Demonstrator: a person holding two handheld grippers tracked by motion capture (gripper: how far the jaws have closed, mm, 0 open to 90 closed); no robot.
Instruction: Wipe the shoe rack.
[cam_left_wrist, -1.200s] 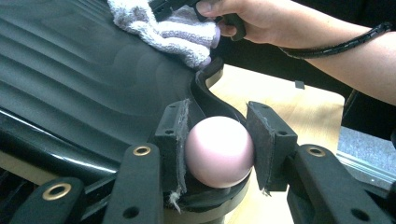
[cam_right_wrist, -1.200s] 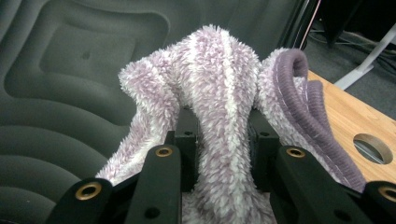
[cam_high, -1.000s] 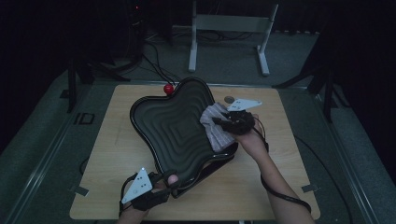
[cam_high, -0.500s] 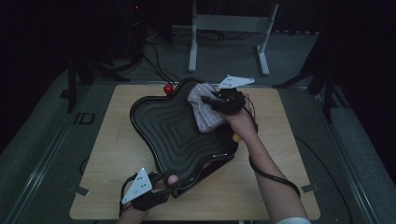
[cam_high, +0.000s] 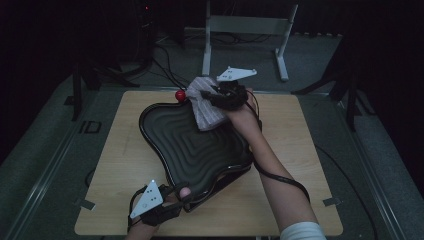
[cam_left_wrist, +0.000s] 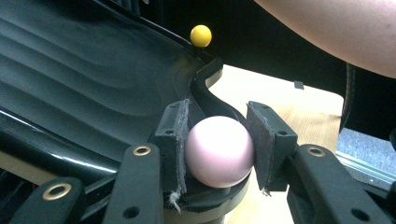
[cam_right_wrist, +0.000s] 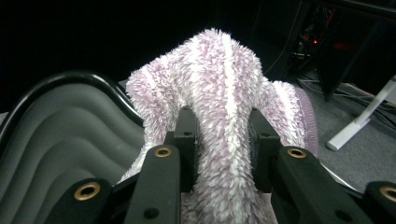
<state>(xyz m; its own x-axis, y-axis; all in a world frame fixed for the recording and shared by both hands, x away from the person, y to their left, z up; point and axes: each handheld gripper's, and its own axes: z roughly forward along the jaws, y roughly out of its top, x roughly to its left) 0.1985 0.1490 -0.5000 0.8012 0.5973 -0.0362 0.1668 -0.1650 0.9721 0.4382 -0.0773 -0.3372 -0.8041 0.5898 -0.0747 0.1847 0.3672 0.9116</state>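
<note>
A black tray (cam_high: 165, 131) with wavy ridges lies across the wooden table (cam_high: 125, 150). At its near corner my left gripper (cam_high: 175, 196) is shut on a pink knob (cam_left_wrist: 219, 150) of the tray; the pads press both sides of the ball. A yellow knob (cam_left_wrist: 201, 35) stands on the tray's rim further along. My right gripper (cam_high: 212, 96) is raised over the tray's far corner, shut on a fluffy purple-and-white striped cloth (cam_high: 206, 107) that hangs down onto the tray (cam_right_wrist: 60, 135). In the right gripper view the cloth (cam_right_wrist: 224, 93) bulges up between the pads. A red knob (cam_high: 180, 94) sits at the far rim.
A white metal stand (cam_high: 245, 30) and cables lie on the floor beyond the table. Bare wood stretches to the right of the tray (cam_high: 310, 150). My right forearm (cam_high: 270, 165) crosses the tray's right side.
My right gripper has lifted and moved toward the tray's far corner, dragging the striped cloth across the tray with it. The left gripper has stayed on the pink knob.
</note>
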